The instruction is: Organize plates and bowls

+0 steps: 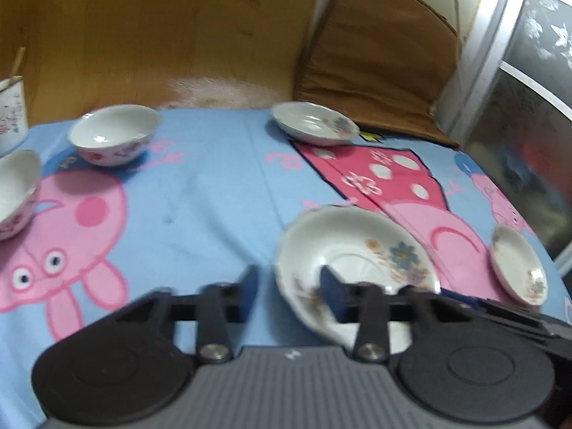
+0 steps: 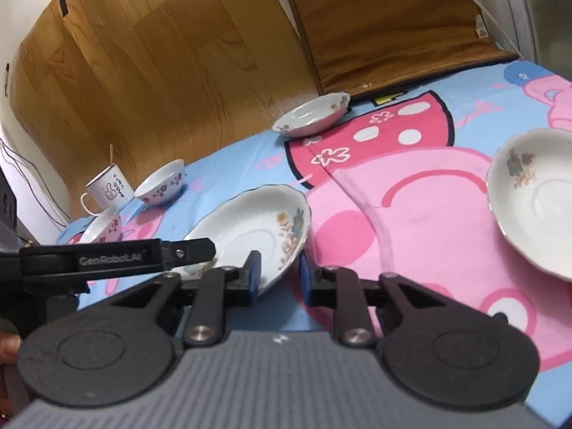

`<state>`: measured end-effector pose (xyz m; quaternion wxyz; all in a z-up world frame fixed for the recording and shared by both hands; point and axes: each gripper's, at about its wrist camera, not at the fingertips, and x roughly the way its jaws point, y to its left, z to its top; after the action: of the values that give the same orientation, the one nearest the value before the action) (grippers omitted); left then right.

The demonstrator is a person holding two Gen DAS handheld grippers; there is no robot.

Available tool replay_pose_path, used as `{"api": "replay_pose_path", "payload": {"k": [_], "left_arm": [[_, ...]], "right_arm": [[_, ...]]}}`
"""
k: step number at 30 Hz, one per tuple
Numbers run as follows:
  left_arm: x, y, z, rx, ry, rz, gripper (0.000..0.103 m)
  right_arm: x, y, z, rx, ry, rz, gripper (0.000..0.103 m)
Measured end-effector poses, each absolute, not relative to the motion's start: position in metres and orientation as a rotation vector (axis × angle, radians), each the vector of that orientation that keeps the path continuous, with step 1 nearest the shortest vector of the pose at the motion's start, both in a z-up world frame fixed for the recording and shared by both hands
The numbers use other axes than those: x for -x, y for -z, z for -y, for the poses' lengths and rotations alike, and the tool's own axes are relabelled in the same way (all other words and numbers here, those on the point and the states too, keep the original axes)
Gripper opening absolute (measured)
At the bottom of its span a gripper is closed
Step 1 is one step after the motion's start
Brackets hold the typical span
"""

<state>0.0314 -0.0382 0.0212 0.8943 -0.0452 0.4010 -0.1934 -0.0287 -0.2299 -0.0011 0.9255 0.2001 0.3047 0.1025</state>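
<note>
A white floral plate (image 1: 357,268) lies on the blue cartoon cloth just ahead of me. My left gripper (image 1: 289,291) is open, its jaws straddling that plate's left rim. In the right wrist view the same plate (image 2: 250,228) has its right rim between the jaws of my right gripper (image 2: 278,275), which is open. The left gripper's arm (image 2: 114,255) shows at that plate's left side. A second plate (image 1: 314,125) (image 2: 311,114) sits at the far edge. A third plate (image 1: 518,264) (image 2: 536,200) lies to the right. Two white bowls (image 1: 114,136) (image 1: 16,189) stand at the left.
An enamel mug (image 2: 107,187) with a stick in it stands at the far left by the bowls (image 2: 161,182) (image 2: 103,227). A brown cushion (image 1: 379,53) leans behind the table beside a wooden panel (image 1: 161,28). A frosted door (image 1: 529,100) is on the right.
</note>
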Motion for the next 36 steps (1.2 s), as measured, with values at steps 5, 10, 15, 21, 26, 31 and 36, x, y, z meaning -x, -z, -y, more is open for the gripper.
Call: {"api": "replay_pose_path", "payload": {"k": [5,10,15,21,26,31,36], "left_arm": [[-0.026,-0.036,0.062,0.095,0.465,-0.813,0.020],[-0.022,-0.052,0.120,0.046,0.590,-0.778,0.021],[-0.018,-0.047,0.185,-0.016,0.713,-0.798,0.023],[-0.022,-0.032,0.225,-0.053,0.741,-0.836,0.024],[-0.019,-0.033,0.232,-0.107,0.708,-0.786,0.024],[-0.021,-0.039,0.221,-0.097,0.692,-0.764,0.026],[-0.026,-0.041,0.198,-0.069,0.645,-0.769,0.029]], "right_arm": [[0.051,-0.010,0.241,-0.348,-0.132,-0.546,0.020],[0.085,-0.024,0.275,-0.302,0.005,-0.446,0.020],[0.112,-0.025,0.317,-0.322,0.143,-0.422,0.020],[0.119,-0.015,0.344,-0.340,0.219,-0.433,0.023],[0.114,-0.010,0.343,-0.302,0.266,-0.407,0.054],[0.115,-0.009,0.348,-0.296,0.304,-0.381,0.061],[0.112,-0.009,0.348,-0.306,0.308,-0.391,0.064]]}}
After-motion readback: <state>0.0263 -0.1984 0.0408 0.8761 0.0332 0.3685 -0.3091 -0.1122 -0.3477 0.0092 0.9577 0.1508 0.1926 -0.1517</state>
